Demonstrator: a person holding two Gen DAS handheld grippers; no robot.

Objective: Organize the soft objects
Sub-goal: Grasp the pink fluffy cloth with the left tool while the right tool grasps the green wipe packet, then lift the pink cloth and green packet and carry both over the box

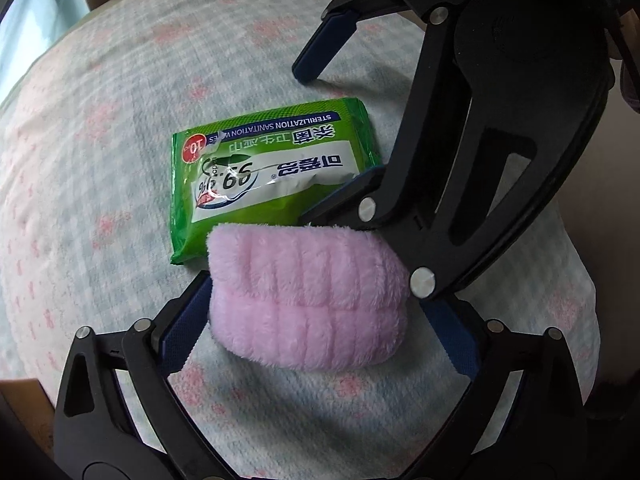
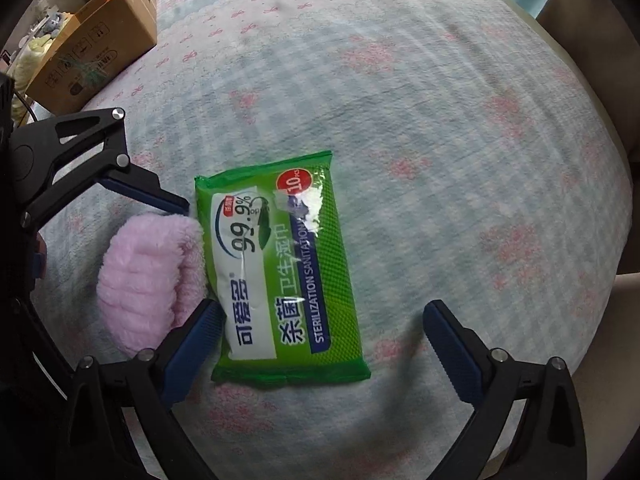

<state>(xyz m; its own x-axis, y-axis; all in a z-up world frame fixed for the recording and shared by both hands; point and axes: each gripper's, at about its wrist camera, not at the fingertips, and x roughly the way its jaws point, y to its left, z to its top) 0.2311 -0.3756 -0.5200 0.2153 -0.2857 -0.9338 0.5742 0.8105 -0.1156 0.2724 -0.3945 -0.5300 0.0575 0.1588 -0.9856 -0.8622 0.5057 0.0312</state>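
From the left, a cardboard box sat at ten o'clock on the far edge of the bed, well apart from the work. My left gripper hung over the pink plush band, spread wide, with the band between its fingers; I could not tell whether the pads touched its ends, and I judged it not yet gripped. The band's long axis ran from nine to three o'clock across that gap. At twelve o'clock from it, touching it, lay the green wipes pack. In the right wrist view the pack ran from twelve to six o'clock, its lower half between my right gripper fingers, which stood wide and clear of it. Each gripper was nearest its own item. I judged the crowding the main risk: the right gripper's finger lay just beside the band
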